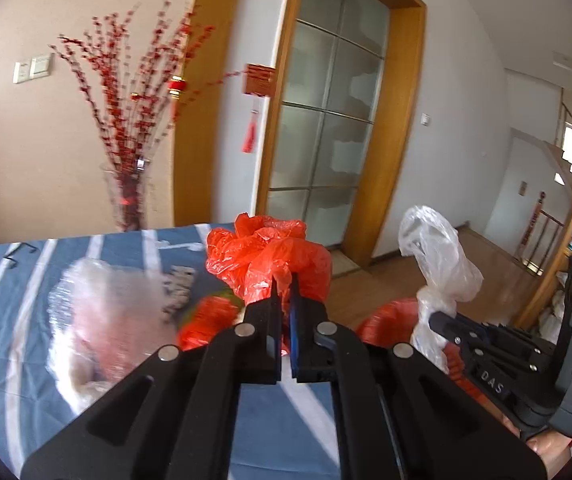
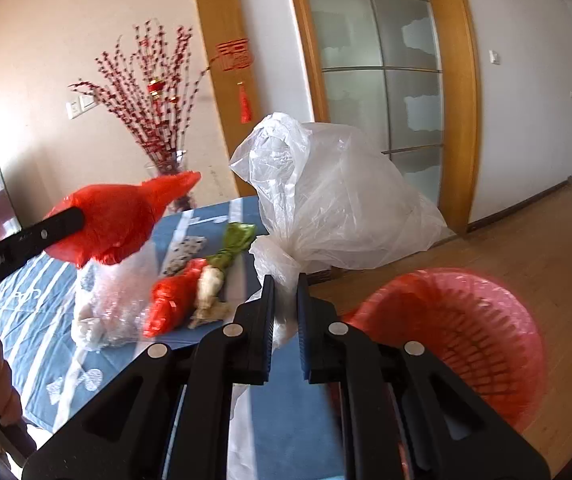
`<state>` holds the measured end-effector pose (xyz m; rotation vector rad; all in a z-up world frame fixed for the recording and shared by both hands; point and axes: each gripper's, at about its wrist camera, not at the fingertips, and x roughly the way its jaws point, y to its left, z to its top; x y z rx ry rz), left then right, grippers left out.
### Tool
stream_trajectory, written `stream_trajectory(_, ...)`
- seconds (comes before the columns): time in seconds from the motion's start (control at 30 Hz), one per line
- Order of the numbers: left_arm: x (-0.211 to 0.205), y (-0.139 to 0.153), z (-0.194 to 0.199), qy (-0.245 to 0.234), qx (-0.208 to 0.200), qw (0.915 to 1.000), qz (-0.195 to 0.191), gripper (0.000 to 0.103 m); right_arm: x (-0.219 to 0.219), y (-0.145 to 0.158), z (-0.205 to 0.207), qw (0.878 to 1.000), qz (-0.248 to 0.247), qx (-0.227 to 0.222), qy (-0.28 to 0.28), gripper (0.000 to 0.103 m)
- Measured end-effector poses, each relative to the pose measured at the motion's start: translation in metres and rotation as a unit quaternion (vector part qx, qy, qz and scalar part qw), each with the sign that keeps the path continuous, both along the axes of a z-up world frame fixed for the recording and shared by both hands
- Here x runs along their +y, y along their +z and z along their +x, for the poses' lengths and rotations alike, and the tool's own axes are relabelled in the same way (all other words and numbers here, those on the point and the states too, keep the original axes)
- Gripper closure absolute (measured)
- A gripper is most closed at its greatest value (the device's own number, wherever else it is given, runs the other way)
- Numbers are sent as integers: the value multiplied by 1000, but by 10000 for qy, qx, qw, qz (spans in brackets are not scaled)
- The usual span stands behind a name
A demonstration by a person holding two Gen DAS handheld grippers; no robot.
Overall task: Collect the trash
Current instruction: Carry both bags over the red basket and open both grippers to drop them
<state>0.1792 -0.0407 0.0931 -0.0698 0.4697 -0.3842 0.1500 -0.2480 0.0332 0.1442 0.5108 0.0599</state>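
A crumpled red bag of thin glossy plastic film point(image 1: 264, 258) is catching the light, pinched in the matt black plastic left gripper point(image 1: 285, 286). A crinkled translucent white plastic bag point(image 2: 338, 204) is gleaming softly in the matt black right gripper point(image 2: 286, 280). A blue white-striped quilted cloth point(image 2: 286, 412) is looking soft and dull. The pink-red latticed plastic basket point(image 2: 486, 300) and polished wooden floor point(image 2: 526, 240) are shining.

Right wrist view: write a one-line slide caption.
Right tool grips a clear plastic bag above the red basket; left tool holds a red plastic bag over the striped blue tablecloth.
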Motion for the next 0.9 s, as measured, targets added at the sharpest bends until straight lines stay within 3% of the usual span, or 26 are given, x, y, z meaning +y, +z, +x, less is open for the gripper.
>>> stream_trajectory(0.5, -102, -27, -10, -986, 271, 9946, -197, 99, -87, -6, -23, 9964, -71, 112, -834, 92)
stream_trajectory(0.9, -155, -60, -5, -1431, 568, 9879, -192, 99, -131, -23, -26, 9922, 49, 298, -1211, 92)
